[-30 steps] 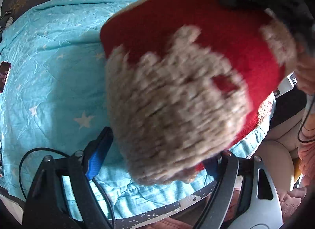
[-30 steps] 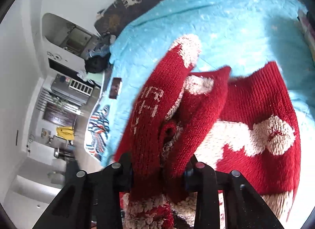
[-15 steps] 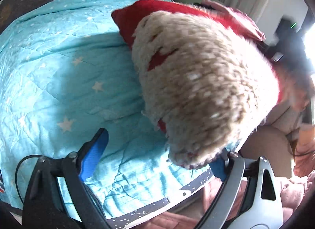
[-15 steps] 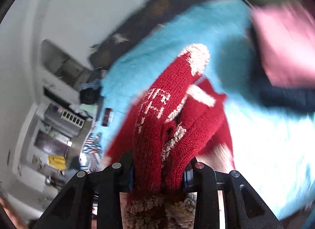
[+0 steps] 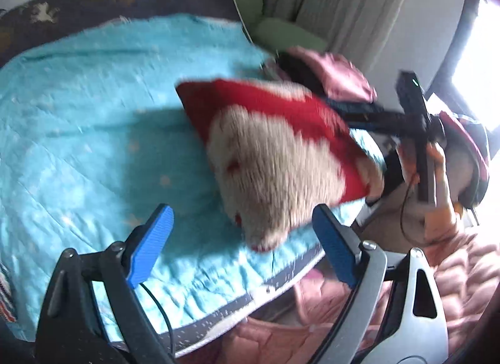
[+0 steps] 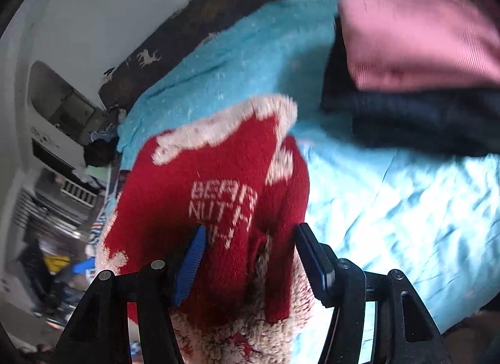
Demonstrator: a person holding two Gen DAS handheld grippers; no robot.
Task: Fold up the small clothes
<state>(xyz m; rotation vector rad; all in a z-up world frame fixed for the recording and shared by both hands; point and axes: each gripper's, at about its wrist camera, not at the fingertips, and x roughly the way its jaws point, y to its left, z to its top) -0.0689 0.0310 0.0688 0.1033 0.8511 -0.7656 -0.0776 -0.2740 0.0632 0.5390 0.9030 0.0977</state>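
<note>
Folded red knit sweater (image 6: 225, 207) lies on the blue bedspread (image 5: 78, 145), ready to join the folded pile (image 6: 415, 60). Right gripper (image 6: 250, 254) jaws opening, sweater between them; left gripper (image 5: 243, 239) wide open, empty.

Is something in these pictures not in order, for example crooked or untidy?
Yes. The folded red sweater lies askew at the blue blanket's near edge, one corner past it. The right gripper is opening around it; the left gripper is open, empty.
</note>
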